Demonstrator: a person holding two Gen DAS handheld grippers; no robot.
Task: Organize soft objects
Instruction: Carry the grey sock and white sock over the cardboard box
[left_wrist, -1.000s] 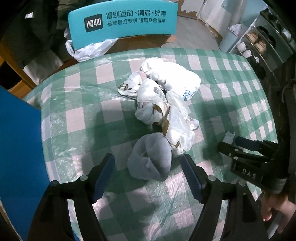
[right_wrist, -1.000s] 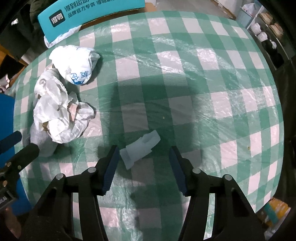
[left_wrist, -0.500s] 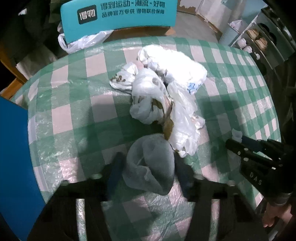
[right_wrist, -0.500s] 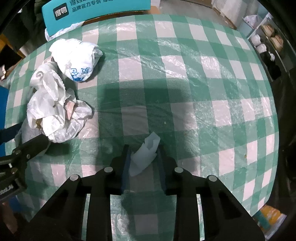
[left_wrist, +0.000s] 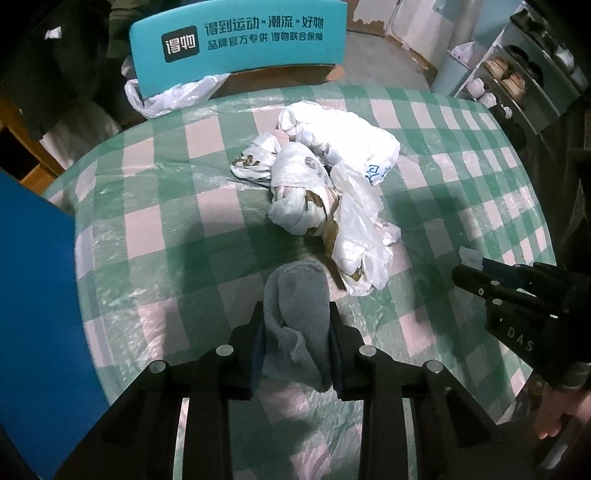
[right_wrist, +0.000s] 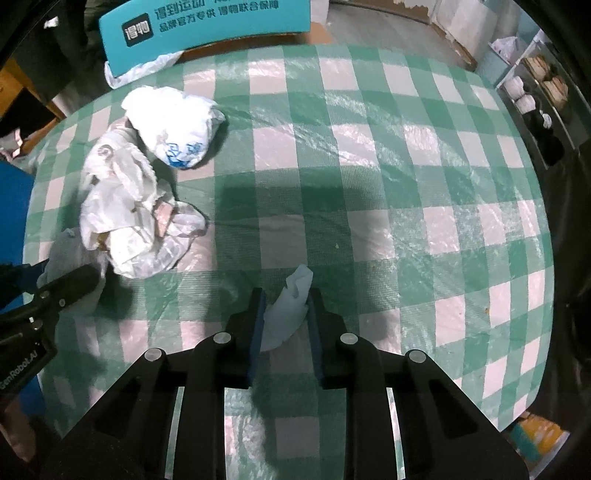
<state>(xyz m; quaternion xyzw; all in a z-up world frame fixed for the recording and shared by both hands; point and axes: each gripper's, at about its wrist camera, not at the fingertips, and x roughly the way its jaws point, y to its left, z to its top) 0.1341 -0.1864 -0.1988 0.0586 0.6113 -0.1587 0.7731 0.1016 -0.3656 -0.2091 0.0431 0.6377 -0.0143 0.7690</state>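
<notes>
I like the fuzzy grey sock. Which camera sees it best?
The left wrist view: the grey sock fills the middle, between the closing pads of the left gripper. In the right wrist view only a grey edge shows, behind that gripper and beside the plastic bags.

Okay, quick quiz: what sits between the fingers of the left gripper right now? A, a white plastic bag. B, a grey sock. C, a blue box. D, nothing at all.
B: in the left wrist view the left gripper has its jaws closing, pads against both sides of the grey sock, while the plastic bags lie apart, further back on the table.
</notes>
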